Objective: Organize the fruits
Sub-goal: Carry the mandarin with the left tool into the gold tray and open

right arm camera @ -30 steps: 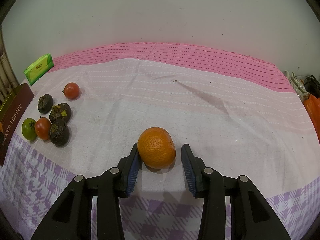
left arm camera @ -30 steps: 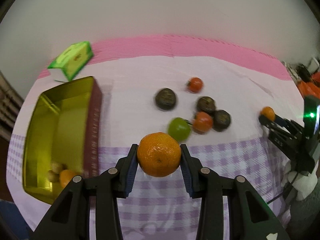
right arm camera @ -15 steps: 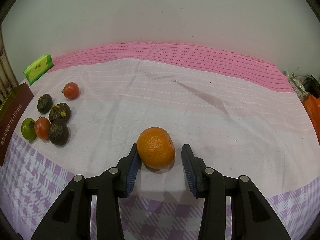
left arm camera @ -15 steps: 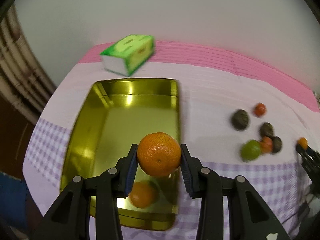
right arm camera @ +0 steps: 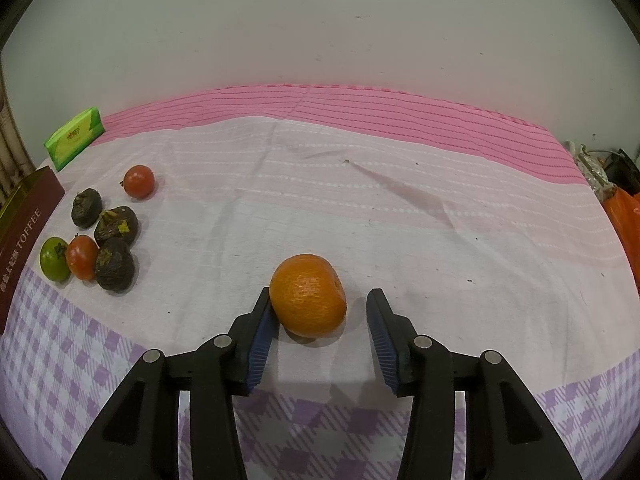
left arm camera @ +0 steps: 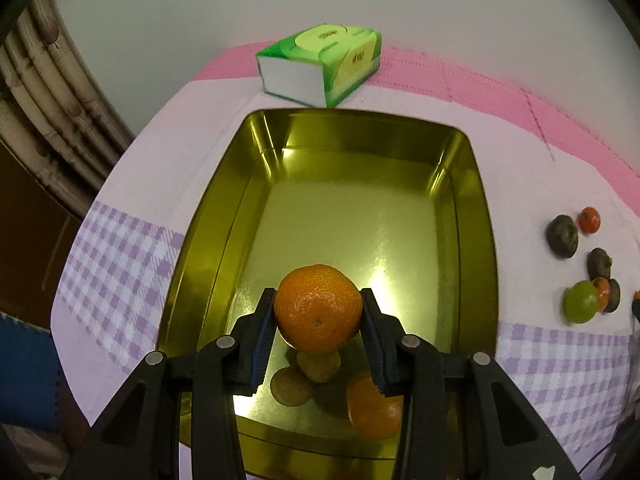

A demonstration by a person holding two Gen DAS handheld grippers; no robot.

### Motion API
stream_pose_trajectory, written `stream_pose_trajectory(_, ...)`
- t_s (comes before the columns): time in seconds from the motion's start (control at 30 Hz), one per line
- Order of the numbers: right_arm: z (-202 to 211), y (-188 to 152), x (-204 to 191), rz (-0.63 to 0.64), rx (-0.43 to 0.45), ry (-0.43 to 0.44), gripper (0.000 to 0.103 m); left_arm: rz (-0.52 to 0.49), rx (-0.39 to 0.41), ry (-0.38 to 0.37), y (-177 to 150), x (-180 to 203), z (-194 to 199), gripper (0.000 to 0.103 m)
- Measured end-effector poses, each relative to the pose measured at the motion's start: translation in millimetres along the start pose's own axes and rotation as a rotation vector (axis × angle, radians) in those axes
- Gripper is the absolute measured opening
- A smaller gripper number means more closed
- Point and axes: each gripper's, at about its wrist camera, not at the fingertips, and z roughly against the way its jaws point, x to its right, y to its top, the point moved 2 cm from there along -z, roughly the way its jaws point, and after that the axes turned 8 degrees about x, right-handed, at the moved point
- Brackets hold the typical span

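Hidden or partly seen, left to right. Left wrist view: curtain folds cut by the lens edge. In the near end of the gold tin, two small brownish fruits and an orange fruit lie half covered by the gripper's fingers; the brown pair may be longans, too dim to tell. The fruit cluster at the right edge is blurred. Right wrist view: the tin shows only its maroon side, lettered TOFFEE, cropped at the left edge. Clutter and an orange bag at far right are cut off.

Task items. Held mandarin: orange, pebbled skin, above the tin's near end. Second mandarin: same colour, resting on the pale cloth. To its left, well apart: green fruit, two red tomatoes, three dark wrinkled fruits, grouped near the tin. Green tissue pack just beyond the tin's far rim.

Grippers. Left gripper: clamped, both blue pads pressing the held mandarin's sides. Right gripper: jaws have just been opening; the second mandarin sits between them, at or against the left pad, clear of the right pad.
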Motion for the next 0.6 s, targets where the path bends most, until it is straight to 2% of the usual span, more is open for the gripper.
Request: stream_pose_trajectory(0.6,0,1,1,0.002,0.000,0.002,0.049,-0.034,-0.055,0.009,-14,2,-19,0.037)
